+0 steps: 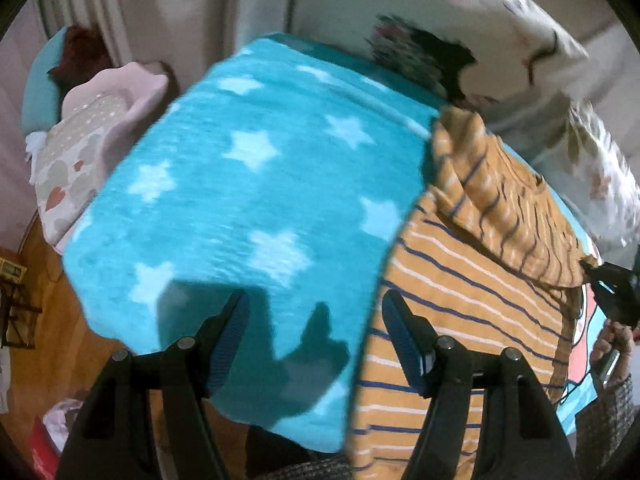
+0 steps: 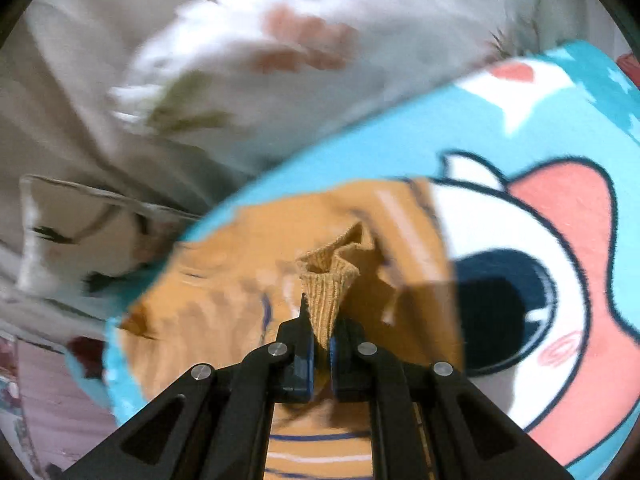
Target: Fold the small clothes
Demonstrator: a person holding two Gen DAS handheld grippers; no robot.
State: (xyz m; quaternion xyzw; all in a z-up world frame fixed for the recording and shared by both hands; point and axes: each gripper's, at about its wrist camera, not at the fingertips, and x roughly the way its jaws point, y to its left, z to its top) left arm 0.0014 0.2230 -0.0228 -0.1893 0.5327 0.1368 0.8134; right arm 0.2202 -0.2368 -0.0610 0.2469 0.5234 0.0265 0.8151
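I had my right gripper clamped on the striped shirt's ribbed cuff over the blanket; left gripper gaped empty (folding barely begun, I judged).

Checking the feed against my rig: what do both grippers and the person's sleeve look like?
Both the left gripper and right gripper have black angular linkage arms with round silver pivot pins and ribbed blue pads. No cables or markings show. The sleeve is a dark grey, textured knit.
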